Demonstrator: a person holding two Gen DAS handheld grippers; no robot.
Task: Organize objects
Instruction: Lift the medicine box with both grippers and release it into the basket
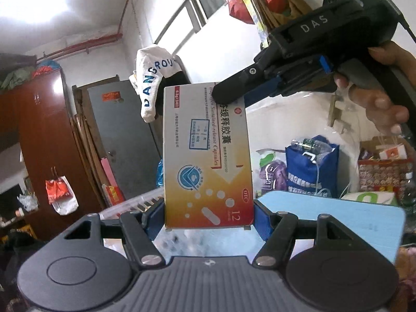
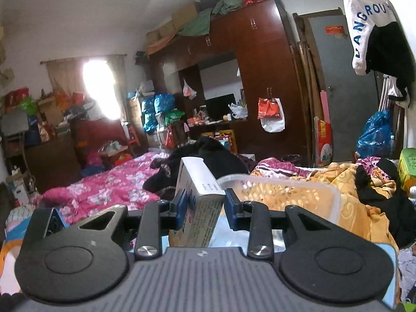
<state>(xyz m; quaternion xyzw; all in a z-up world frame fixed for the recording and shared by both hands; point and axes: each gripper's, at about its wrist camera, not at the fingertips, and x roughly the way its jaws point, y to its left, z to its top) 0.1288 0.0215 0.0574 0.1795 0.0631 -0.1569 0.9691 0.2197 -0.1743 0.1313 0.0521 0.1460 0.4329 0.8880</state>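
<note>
A medicine box (image 1: 208,156), orange, yellow and white with blue print, stands upright in mid-air. My left gripper (image 1: 209,218) is shut on its lower end. My right gripper (image 1: 231,96) comes in from the upper right, held by a hand, and is shut on the box's top end. In the right wrist view the same box (image 2: 199,200) sits edge-on between the blue pads of the right gripper (image 2: 202,208).
A clear plastic container (image 2: 291,195) sits on the yellow bedding just beyond the box. A light blue board (image 1: 338,223) lies at the right. A pink floral bed (image 2: 109,184), a dark wardrobe (image 2: 265,78), a grey door (image 1: 124,135) and bags (image 1: 312,163) surround.
</note>
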